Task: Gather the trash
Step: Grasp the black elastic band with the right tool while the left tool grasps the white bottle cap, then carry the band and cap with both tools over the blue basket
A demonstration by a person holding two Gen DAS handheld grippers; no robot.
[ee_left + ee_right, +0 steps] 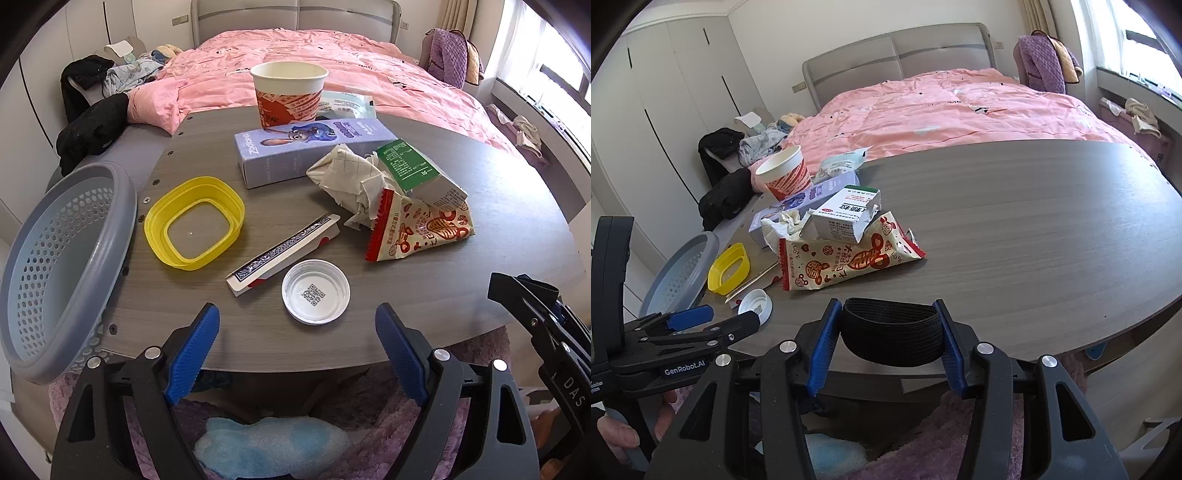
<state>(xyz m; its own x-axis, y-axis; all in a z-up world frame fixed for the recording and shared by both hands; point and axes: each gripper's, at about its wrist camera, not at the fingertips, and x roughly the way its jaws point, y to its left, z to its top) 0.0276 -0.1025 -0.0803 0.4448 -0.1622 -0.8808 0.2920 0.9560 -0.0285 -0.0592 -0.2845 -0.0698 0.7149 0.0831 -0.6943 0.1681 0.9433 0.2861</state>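
At the counter's (pixel 1015 229) near edge, the right gripper (pixel 891 332) has its jaws clamped on a black elastic band (pixel 891 332); the basket (pixel 55 258) lies far left, beside the left gripper's (pixel 297 332) wide, empty jaws.

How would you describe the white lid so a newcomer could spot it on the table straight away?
Start at the grey wooden table at the foot of the pink bed. Near its front edge, beside the long playing-card box, lies the white lid. It is the only round, shallow white disc there, with a QR code printed inside.
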